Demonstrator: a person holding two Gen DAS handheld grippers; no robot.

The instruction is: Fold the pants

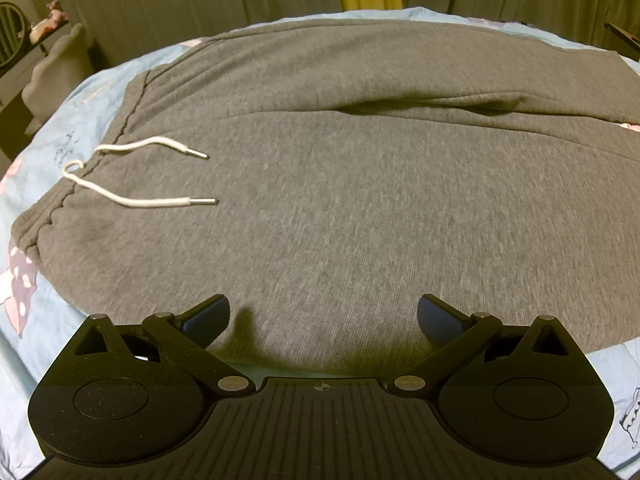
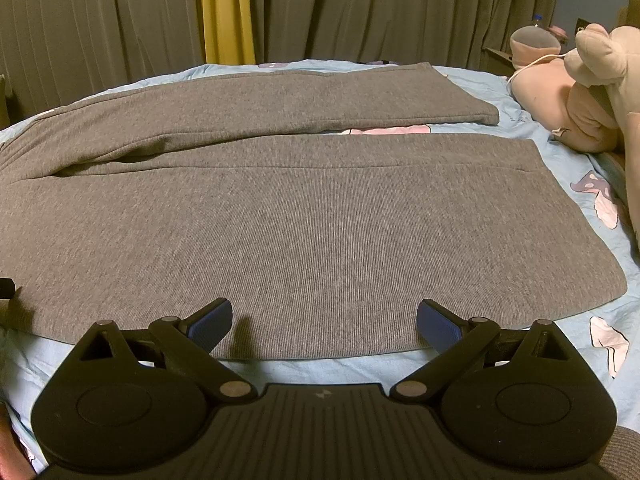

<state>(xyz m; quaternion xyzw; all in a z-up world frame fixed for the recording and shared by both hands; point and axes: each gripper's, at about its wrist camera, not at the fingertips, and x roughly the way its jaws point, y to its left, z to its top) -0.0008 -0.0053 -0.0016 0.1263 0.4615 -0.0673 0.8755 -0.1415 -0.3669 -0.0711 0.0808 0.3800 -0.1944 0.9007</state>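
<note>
1. Pants (image 1: 360,200): grey sweatpants, lying flat on the bed, unfolded, both legs laid out side by side.
2. Waistband sits at the left in the left wrist view; white drawstring (image 1: 140,184) lies on the fabric, two loose ends with metal tips pointing right.
3. Legs run to the right. In the right wrist view the near leg (image 2: 320,232) is flat and smooth; the far leg (image 2: 280,108) lies behind it with a narrow gap toward the cuffs showing the sheet.
4. A soft crease sits at the crotch, where the two legs meet.
5. Left tool (image 1: 323,322): released, jaws spread wide, nothing between them. It hovers over the near edge of the pants by the waist end; contact with the fabric unclear.
6. Right tool (image 2: 324,326): released too, jaws wide apart, empty, at the near hem edge of the near leg.
7. Bed sheet (image 2: 600,184): light blue with pink and purple cartoon print, visible all round the pants.
8. Plush toy (image 2: 592,88): pink, lying on the bed just beyond the cuffs, at the right.
9. Curtains (image 2: 100,12): grey-green, behind the bed, with one yellow strip (image 2: 226,12).
</note>
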